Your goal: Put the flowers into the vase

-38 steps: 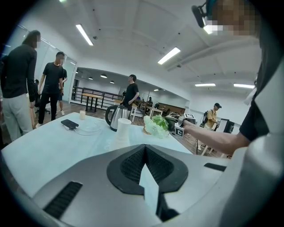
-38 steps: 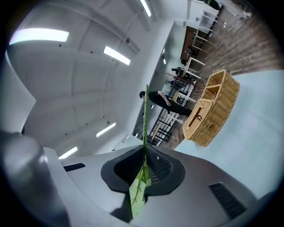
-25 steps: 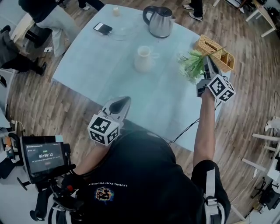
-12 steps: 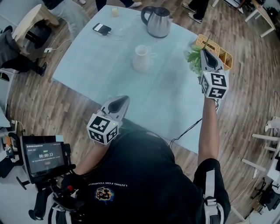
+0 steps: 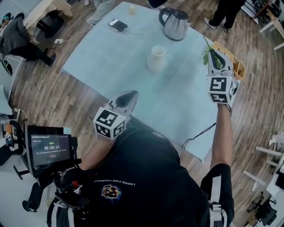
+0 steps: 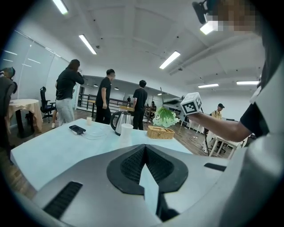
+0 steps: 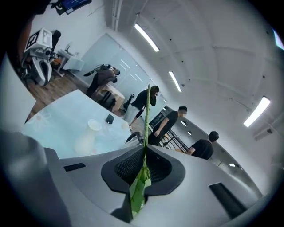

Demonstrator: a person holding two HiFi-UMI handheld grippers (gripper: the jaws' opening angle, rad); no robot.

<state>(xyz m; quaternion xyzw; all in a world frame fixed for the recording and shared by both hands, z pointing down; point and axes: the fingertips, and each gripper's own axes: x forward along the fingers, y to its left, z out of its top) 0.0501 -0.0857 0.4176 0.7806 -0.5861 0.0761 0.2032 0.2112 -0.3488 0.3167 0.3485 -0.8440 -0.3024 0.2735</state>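
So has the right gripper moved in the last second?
Yes. The right gripper, shut on the flower stem, has rolled and shifted up the picture, farther across the wicker basket.

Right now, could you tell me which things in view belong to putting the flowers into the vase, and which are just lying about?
For the job:
- flowers, stem gripped in the jaws of the right gripper
- white vase, on the table

Lying about:
- kettle
- phone
- small cup
- wicker basket
- cable
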